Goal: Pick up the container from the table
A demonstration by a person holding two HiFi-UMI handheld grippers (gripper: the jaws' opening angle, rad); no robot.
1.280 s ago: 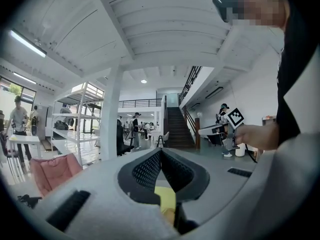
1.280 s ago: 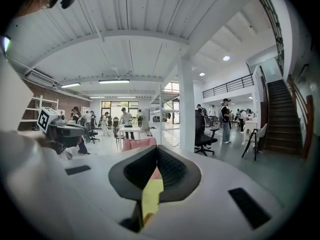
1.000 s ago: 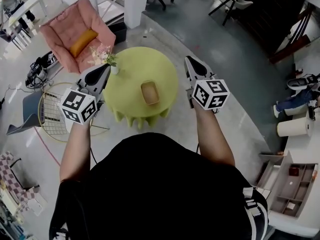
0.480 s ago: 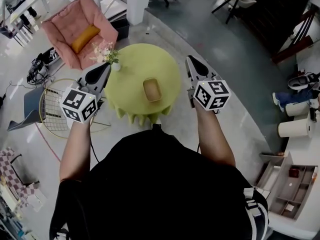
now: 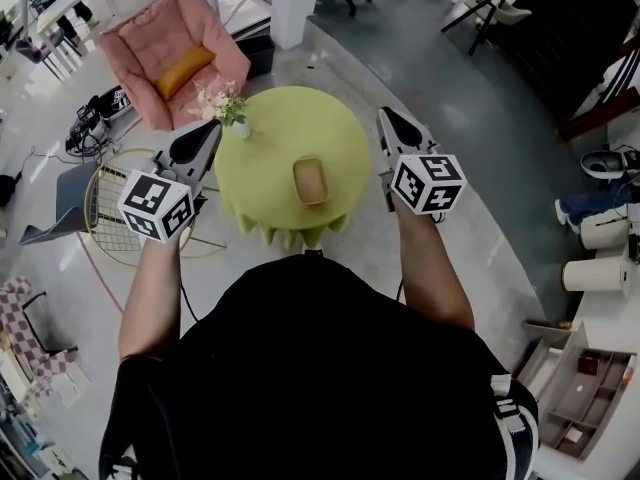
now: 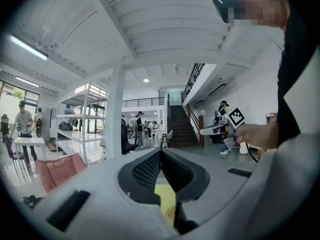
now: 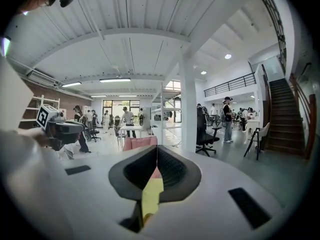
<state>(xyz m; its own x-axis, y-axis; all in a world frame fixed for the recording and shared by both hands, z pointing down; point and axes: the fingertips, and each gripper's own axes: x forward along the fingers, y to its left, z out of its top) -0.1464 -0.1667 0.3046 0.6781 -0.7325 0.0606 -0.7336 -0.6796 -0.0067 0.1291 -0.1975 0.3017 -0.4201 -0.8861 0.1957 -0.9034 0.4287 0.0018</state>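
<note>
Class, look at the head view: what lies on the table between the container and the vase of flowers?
Nothing. In the head view, only bare green tablecloth separates the container from the vase.

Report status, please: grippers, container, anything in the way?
Left gripper and right gripper shut, empty, flanking the table. Container untouched on it. Flower vase near left gripper.

Black top (image 5: 320, 368), grey tools (image 5: 207, 136) (image 5: 386, 118), checkered marker cubes (image 5: 157, 206) (image 5: 428, 183)

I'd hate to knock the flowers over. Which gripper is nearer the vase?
Left. In the head view the left gripper shows just left of the vase on the table; the right gripper is across the table, off its right side.
</note>
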